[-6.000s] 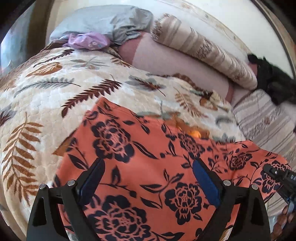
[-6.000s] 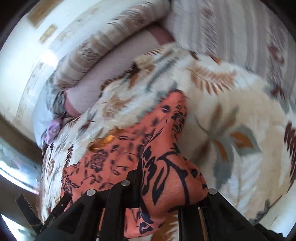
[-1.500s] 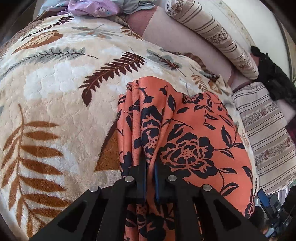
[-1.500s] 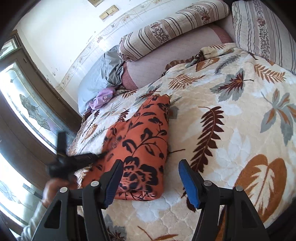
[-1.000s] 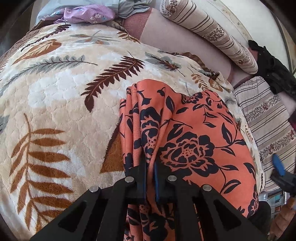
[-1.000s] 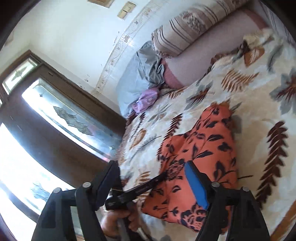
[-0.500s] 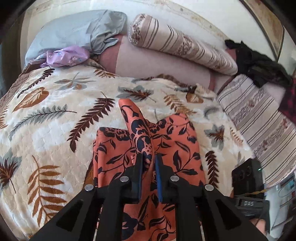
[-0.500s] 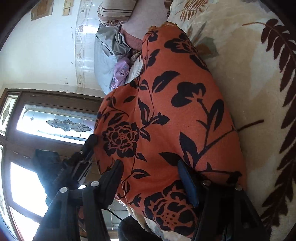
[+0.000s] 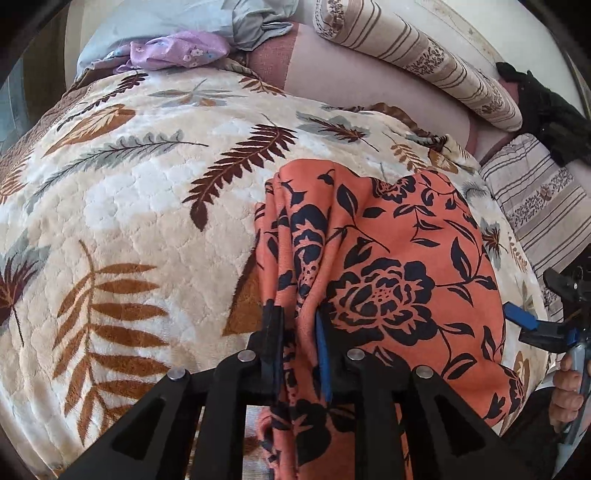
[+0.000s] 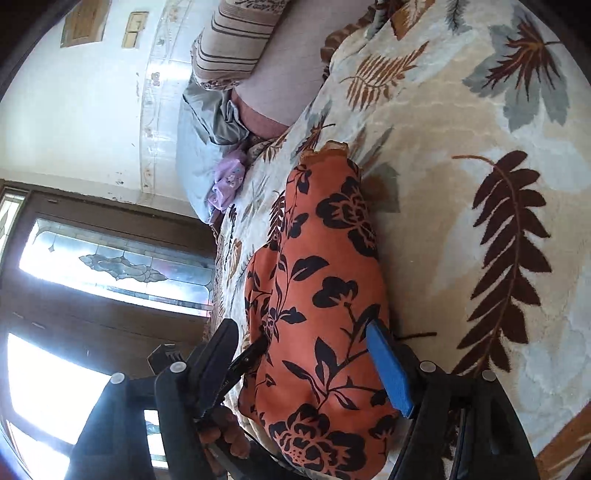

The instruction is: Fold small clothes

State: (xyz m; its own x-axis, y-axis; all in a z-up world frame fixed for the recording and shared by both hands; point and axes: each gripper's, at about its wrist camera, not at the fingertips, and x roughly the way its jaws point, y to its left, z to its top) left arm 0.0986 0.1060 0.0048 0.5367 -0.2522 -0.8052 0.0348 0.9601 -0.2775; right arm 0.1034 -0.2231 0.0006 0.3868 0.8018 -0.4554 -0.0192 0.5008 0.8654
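At the bottom centre of the left wrist view, the left gripper (image 9: 298, 345) was clamped narrowly on a bunched ridge of the orange floral garment (image 9: 388, 266), its black finger on one side of the gathered cloth and the blue-padded finger on the other. From that pinch the garment spread up and to the right across the middle of the frame, lying on the cream leaf-print blanket (image 9: 129, 206) that filled the left half. At the right edge of the same view the right gripper (image 9: 532, 325) showed small, a blue pad visible, beside the garment's right border.

In the right wrist view, the right gripper (image 10: 314, 365) stood wide at the bottom of the frame, its fingers straddling the near end of the garment (image 10: 325, 295) without closing on it. The garment ran up the centre as a long folded strip on the blanket (image 10: 480, 129). A lilac cloth (image 9: 177, 51) and a grey pillow (image 9: 159, 22) sat at upper left of the left view, with a striped bolster (image 9: 417, 59) along the upper right.
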